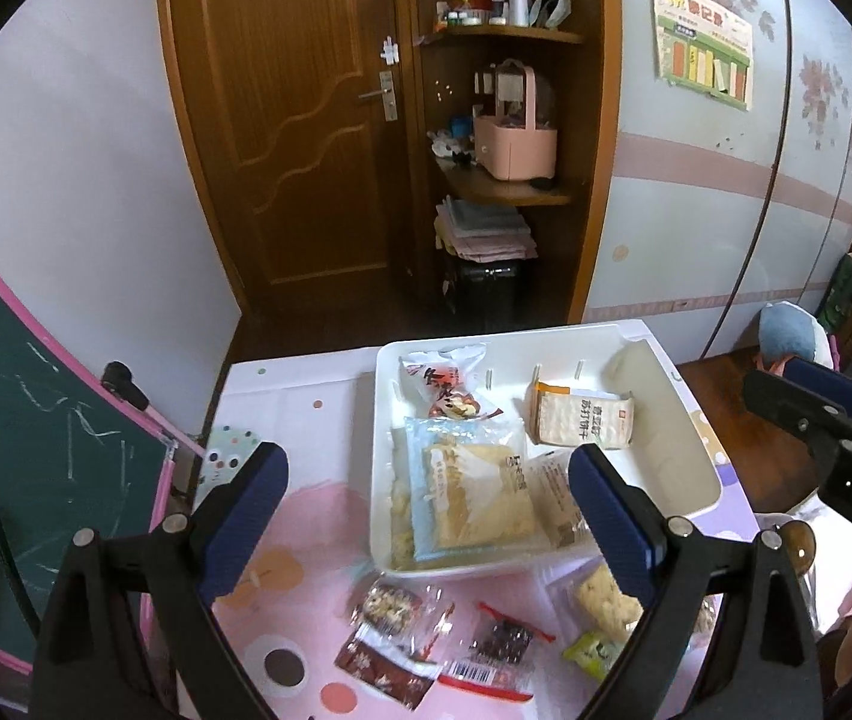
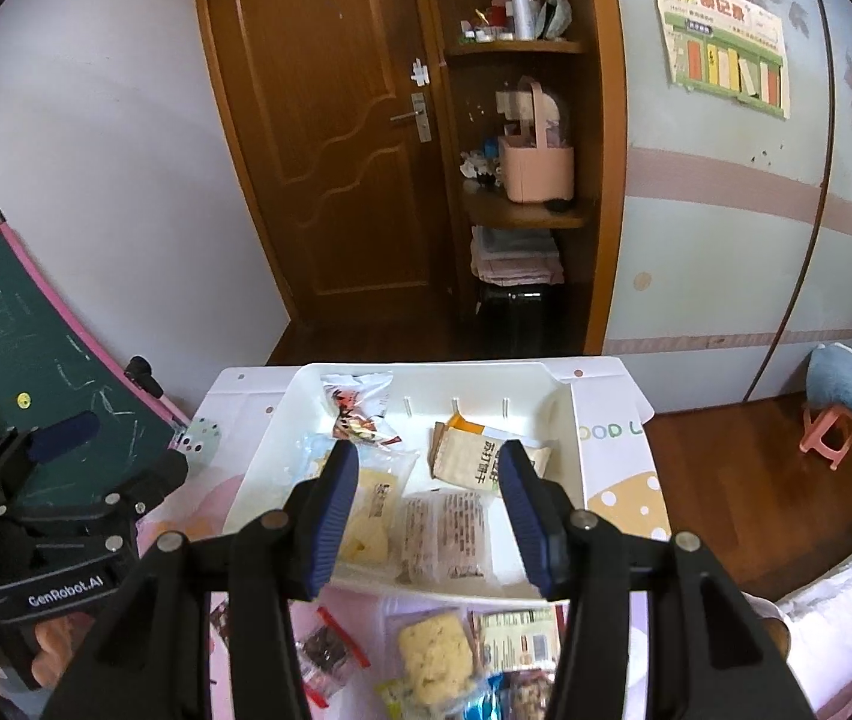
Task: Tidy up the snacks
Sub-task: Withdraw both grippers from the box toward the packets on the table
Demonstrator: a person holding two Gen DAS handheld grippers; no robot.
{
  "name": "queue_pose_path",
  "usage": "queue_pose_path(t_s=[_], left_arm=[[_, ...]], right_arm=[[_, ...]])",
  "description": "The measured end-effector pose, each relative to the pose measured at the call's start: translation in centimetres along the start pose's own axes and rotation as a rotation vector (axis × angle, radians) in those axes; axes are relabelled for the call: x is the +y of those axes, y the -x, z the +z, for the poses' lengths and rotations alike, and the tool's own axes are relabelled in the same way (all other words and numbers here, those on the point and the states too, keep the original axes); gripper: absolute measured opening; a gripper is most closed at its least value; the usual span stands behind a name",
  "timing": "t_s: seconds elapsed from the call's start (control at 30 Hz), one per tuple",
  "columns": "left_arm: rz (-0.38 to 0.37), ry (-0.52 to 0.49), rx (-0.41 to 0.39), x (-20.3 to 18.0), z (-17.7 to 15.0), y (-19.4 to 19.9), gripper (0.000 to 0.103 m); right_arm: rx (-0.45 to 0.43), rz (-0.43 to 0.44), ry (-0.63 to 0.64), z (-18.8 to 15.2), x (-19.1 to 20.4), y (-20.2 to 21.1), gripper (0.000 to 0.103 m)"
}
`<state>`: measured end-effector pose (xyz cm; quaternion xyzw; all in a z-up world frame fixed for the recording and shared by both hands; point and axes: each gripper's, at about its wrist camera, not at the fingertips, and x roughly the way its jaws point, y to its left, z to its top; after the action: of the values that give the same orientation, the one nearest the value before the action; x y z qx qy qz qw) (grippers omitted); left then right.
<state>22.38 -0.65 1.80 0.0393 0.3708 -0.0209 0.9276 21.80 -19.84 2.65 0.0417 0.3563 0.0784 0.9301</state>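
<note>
While both grippers hang empty above the table, the pink patterned tablecloth (image 1: 306, 516) is the largest thing in play, with the white rectangular plastic tray (image 1: 690, 444) resting on its far half. Inside the tray lie a blue-edged clear bag of yellow crackers (image 1: 462, 486), a pale wrapped biscuit bar (image 2: 444, 534), a tan soda-cracker pack (image 1: 582, 420) and a red-printed white pouch (image 1: 444, 390). Loose snacks remain on the cloth just in front of the tray: a clear-wrapped yellow rice cake (image 2: 435, 654), a small dark nut packet (image 1: 390, 606) and a red-striped dried-fruit sachet (image 1: 501, 642).

The left gripper (image 1: 426, 516) stands wide open with nothing between its pads; the right gripper (image 2: 429, 516) is half open, also gripping nothing.

Judging by this, the next step is picking another loose packet. It would go best by descending straight over one packet, pinching its crimped edge rather than the crumbly middle, and setting it into the tray's bare right-hand part.
</note>
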Motion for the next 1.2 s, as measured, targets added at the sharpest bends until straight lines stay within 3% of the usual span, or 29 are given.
queue_pose_path(t_s=[0.4, 0.63, 0.9, 1.2], left_arm=[[0.037, -0.081, -0.077, 0.0, -2.8, 7.9, 0.095], [0.043, -0.084, -0.09, 0.8, -4.7, 10.1, 0.097], [0.063, -0.114, -0.061, 2.5, -8.2, 9.2, 0.098], [0.06, -0.07, 0.092, 5.6, -12.8, 2.9, 0.098]], right_arm=[[-0.04, 0.012, 0.052, -2.4, 1.8, 6.1, 0.049], [-0.028, 0.045, 0.071, -4.3, 3.0, 7.2, 0.053], [0.042, 0.089, 0.148, -7.4, 5.5, 5.3, 0.053], [0.194, 0.116, 0.211, -11.4, 7.8, -1.0, 0.053]])
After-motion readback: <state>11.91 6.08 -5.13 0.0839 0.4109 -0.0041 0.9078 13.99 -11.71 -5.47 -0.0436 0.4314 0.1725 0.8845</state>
